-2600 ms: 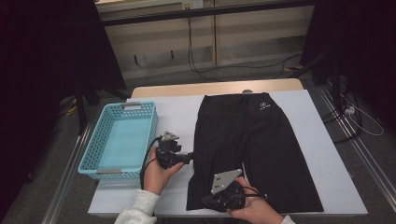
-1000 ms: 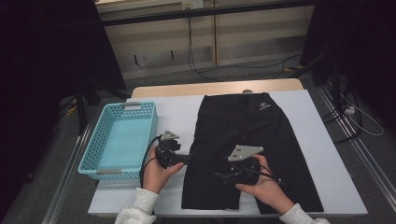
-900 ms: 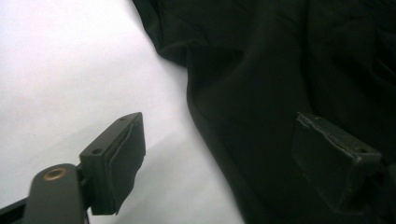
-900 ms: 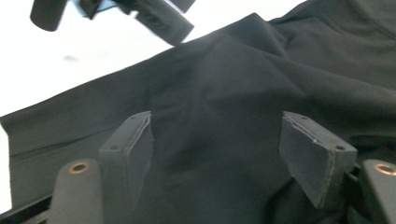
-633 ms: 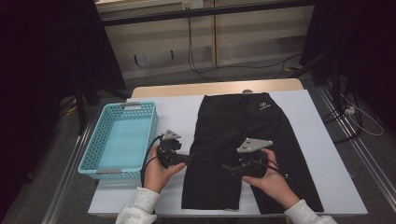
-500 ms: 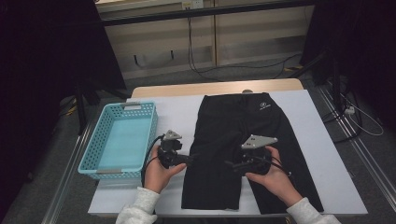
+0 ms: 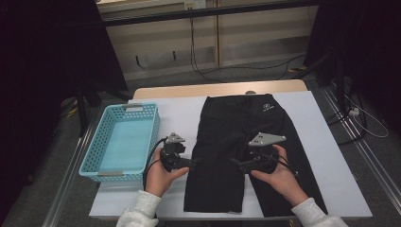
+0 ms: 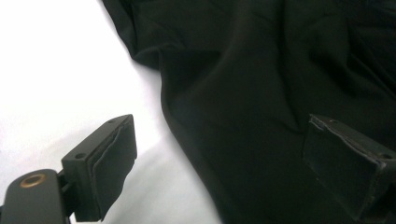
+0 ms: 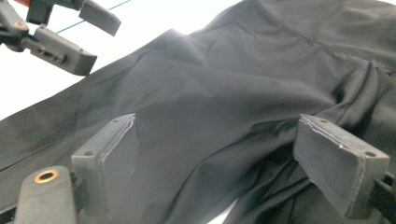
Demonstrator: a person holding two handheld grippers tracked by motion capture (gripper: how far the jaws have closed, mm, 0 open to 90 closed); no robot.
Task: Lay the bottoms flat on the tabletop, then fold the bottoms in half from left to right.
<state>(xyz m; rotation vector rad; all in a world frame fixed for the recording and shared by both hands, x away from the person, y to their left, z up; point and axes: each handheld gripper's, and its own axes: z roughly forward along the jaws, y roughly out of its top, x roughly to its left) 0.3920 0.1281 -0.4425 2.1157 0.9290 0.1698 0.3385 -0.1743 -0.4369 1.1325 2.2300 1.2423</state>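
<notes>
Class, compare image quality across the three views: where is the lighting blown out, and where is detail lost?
High view: dim, evenly lit. Left gripper view: white table cover glares, black fabric shorts lose detail. Right gripper view: creases read clearly, top edge overexposed.

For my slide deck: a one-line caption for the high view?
Two hand-held grippers, left gripper and right gripper, open over black shorts beside a blue basket.

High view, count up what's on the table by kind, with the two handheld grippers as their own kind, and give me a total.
Black shorts: 1, spread flat on the white table cover
Light blue basket: 1, nothing inside it
Handheld grippers: 2, the left gripper and the right gripper, both open over the shorts
Total: 4
</notes>
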